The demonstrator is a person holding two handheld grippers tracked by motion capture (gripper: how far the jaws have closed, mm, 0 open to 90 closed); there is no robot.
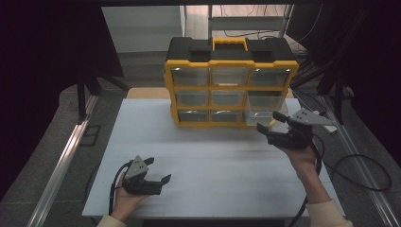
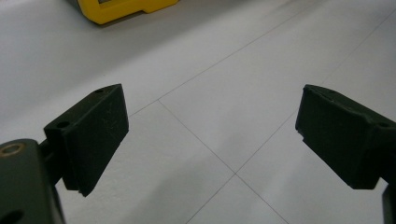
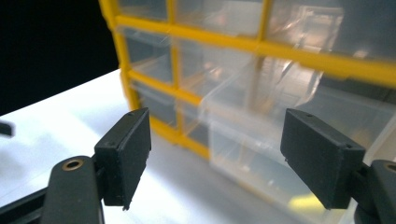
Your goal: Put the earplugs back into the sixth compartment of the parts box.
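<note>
One yellow-and-black drawer organizer (image 1: 231,85) stands upright at the far edge of the white table (image 1: 208,156), slightly right of centre, with its black top and yellow carry handle (image 1: 229,43) facing up. Its front holds nine clear drawers in three rows of three. Eight sit flush in the frame; one, the pulled-out clear drawer (image 1: 261,113) at the right end of the lower rows, projects forward over the table. Two grippers are present, one per hand. The right gripper (image 1: 273,121) is held just in front of the pulled-out drawer, at its front right corner; its jaws stand wide apart with nothing between them, and in the right gripper view the drawer's clear front wall (image 3: 261,140) lies beyond the gap, not pinched. Whether a jaw touches the drawer cannot be told. The left gripper (image 1: 158,171) rests near the front left of the table, well apart from the organizer, jaws spread wide and holding nothing; in the left gripper view bare tabletop (image 2: 219,93) lies between them. Open room: the whole middle of the table between the two grippers and the organizer front is free surface. The right hand works close to the table's right edge; the left hand sits near the front edge.
</note>
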